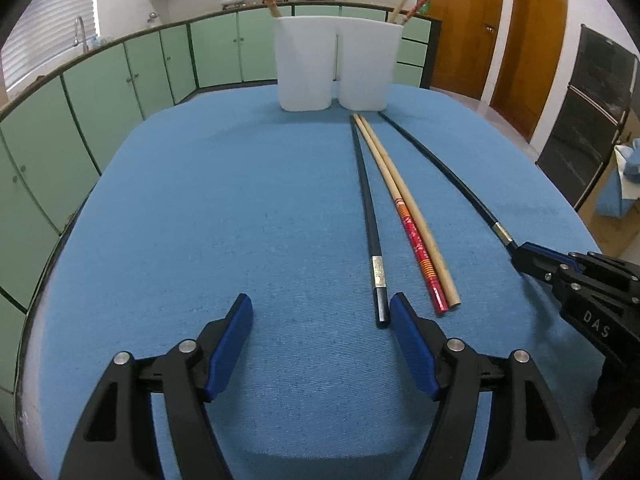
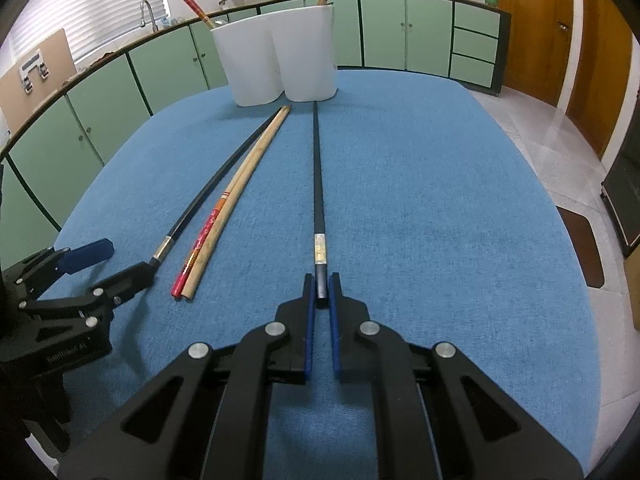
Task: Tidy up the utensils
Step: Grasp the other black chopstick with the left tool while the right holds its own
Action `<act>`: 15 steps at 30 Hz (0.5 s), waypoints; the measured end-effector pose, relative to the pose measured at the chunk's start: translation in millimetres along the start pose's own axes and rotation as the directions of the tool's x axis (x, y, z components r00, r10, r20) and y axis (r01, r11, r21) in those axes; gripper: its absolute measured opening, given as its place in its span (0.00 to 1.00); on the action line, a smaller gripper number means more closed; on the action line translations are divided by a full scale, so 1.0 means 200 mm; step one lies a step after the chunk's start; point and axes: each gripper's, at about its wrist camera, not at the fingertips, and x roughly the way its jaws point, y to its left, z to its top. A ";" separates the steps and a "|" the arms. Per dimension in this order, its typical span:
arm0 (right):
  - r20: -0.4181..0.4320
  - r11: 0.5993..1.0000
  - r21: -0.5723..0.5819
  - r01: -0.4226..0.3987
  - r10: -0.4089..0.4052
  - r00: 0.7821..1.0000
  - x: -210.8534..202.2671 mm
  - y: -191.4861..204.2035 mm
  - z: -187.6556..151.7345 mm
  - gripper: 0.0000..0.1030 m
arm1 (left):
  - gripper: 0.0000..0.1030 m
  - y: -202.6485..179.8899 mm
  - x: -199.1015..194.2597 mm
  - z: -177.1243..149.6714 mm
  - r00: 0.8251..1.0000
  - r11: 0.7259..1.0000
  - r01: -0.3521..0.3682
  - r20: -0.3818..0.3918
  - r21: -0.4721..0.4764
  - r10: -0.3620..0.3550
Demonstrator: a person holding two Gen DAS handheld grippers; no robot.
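Right wrist: four chopsticks [image 2: 240, 176] on table; right jaws pinching black one [image 2: 319, 184]; left jaws spread.

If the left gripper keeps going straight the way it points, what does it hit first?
Probably the blue tablecloth: the open left gripper tilts down at bare cloth, with the nearest black chopstick just inside its right finger.

White letters "DAS" stand on the right gripper [image 1: 520, 258] body — the left gripper [image 2: 120, 264] bears faint, perhaps unreadable, lettering.
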 end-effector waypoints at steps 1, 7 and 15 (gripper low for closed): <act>0.000 1.000 -0.005 -0.001 0.001 1.000 0.00 0.01 0.00 0.09 | 0.68 0.00 0.00 0.00 1.000 1.000 0.000 -0.001 0.004 0.000; -0.005 1.000 -0.005 -0.017 0.017 1.000 0.00 0.01 0.00 0.09 | 0.68 -0.01 0.03 0.02 1.000 1.000 0.004 -0.010 0.010 -0.004; -0.008 1.000 -0.027 -0.007 0.007 1.000 0.02 0.03 0.00 0.09 | 0.36 -0.06 0.02 0.02 1.000 0.999 0.022 0.002 0.040 -0.022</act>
